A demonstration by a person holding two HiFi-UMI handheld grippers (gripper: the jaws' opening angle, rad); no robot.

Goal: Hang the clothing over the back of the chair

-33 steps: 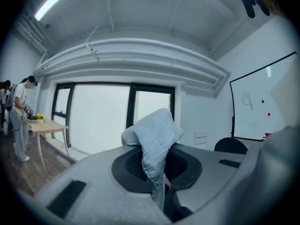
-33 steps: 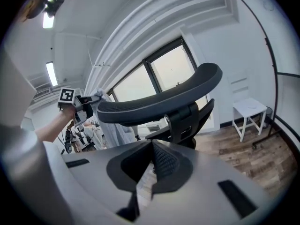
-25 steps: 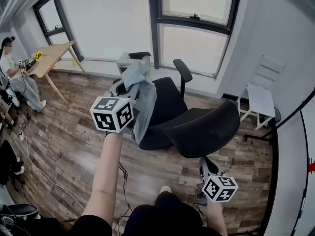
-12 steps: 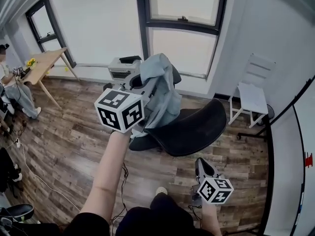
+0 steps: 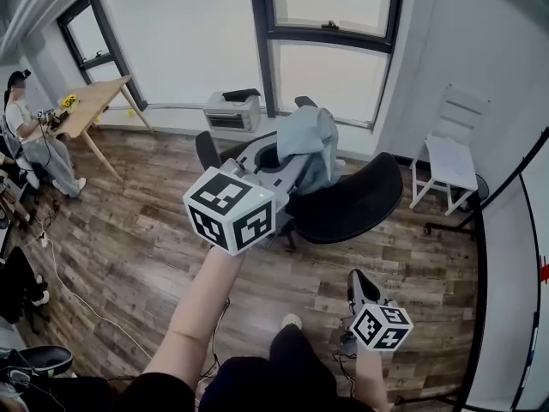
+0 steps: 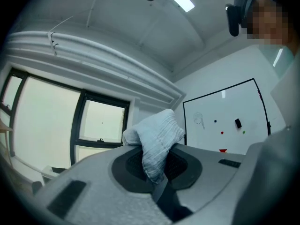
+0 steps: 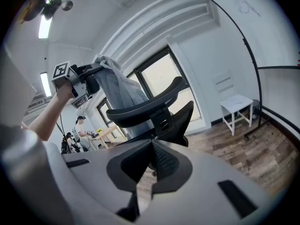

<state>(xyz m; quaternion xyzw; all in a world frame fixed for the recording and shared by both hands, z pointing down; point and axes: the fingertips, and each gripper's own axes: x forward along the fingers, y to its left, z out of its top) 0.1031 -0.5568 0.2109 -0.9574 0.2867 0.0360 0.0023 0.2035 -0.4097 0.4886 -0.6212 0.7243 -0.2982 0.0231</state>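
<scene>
A light blue garment [image 5: 312,147] hangs bunched from my left gripper [image 5: 287,159], which is shut on it and held level above the black office chair [image 5: 350,204]. The cloth dangles over the seat, just beyond the curved backrest, and I cannot tell whether it touches the chair. In the left gripper view a fold of the garment [image 6: 157,137] is pinched between the jaws. My right gripper [image 5: 355,281] is low and near me, shut on nothing, apart from the chair. Its own view looks up at the chair back [image 7: 152,100], the garment [image 7: 119,86] and the left gripper [image 7: 86,81].
A small white stool [image 5: 450,161] stands at the right wall. A printer [image 5: 233,110] sits under the window. At far left a person [image 5: 30,136] sits at a wooden table [image 5: 90,106]. Cables [image 5: 77,299] trail over the wood floor. A whiteboard [image 6: 225,118] is on the wall.
My left gripper has carried the garment rightward and a little higher, from the left side of the seat to above it near the backrest. The right gripper has shifted slightly.
</scene>
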